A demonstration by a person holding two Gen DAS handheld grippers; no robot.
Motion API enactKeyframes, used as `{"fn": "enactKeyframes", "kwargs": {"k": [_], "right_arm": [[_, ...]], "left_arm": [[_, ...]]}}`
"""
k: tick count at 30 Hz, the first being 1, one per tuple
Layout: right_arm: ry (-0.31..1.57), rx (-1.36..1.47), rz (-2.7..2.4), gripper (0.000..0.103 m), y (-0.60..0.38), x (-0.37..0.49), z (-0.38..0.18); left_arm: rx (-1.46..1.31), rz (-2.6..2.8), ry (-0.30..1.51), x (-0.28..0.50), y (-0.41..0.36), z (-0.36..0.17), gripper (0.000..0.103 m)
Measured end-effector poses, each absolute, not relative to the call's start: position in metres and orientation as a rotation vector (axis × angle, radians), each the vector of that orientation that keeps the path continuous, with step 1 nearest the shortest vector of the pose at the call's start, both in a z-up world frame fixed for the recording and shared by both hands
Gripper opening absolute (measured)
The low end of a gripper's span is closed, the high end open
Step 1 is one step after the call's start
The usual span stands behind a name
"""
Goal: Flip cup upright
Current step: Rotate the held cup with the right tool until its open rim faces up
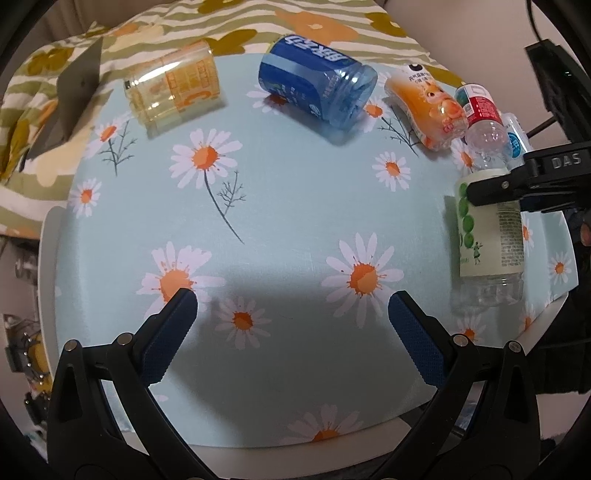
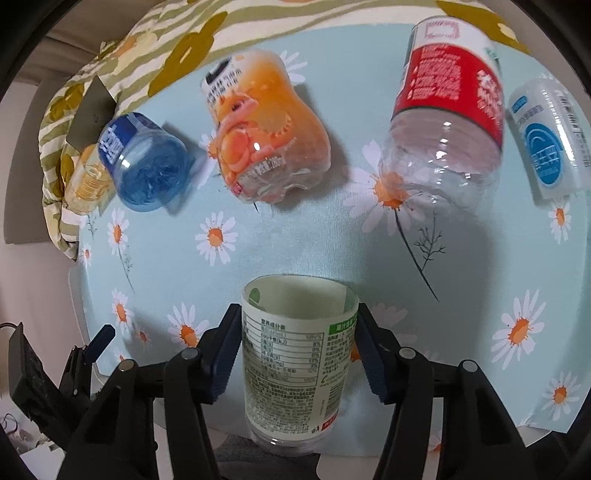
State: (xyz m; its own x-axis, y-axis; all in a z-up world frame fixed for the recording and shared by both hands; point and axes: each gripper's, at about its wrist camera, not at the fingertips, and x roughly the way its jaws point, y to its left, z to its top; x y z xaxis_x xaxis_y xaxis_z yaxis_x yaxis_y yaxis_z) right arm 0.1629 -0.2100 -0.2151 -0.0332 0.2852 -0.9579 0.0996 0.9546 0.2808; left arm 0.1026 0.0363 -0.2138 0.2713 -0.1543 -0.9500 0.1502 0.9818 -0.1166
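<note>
A green-and-white labelled clear cup [image 2: 297, 354] stands upright with its open rim up, at the table's right front edge; it also shows in the left wrist view [image 1: 489, 236]. My right gripper [image 2: 295, 354] is shut on this cup near its top, its blue pads [image 2: 223, 360] pressed to both sides; one black finger [image 1: 517, 184] shows in the left wrist view. My left gripper [image 1: 291, 321] is open and empty, low over the front middle of the table.
Several cups lie on their sides along the back of the daisy tablecloth [image 1: 295, 229]: a yellow one [image 1: 173, 86], a blue one [image 1: 317, 79], an orange one [image 2: 262, 144], a red-labelled one [image 2: 447, 110], a white-blue one [image 2: 550, 140]. A floral blanket [image 1: 147, 29] lies behind.
</note>
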Motion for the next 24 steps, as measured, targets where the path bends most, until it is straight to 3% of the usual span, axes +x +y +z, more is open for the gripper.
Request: {"fn": "enactKeyframes", "kwargs": {"k": [5, 11, 24], "right_arm": [[1.466, 0.317, 0.17, 0.054, -0.214, 0.151, -0.179], [1.162, 0.265, 0.141, 0.054, -0.212, 0.105, -0.14], [0.707, 0.027, 0.083, 0.054, -0.178, 0.051, -0.161]], "left_arm": [[0.003, -0.184, 1.25, 0.102, 0.04, -0.198, 0.103], [0.009, -0.155, 1.204, 0.099, 0.047, -0.185, 0.103], [-0.007, -0.079, 1.159, 0.08, 0.058, -0.187, 0.103]]}}
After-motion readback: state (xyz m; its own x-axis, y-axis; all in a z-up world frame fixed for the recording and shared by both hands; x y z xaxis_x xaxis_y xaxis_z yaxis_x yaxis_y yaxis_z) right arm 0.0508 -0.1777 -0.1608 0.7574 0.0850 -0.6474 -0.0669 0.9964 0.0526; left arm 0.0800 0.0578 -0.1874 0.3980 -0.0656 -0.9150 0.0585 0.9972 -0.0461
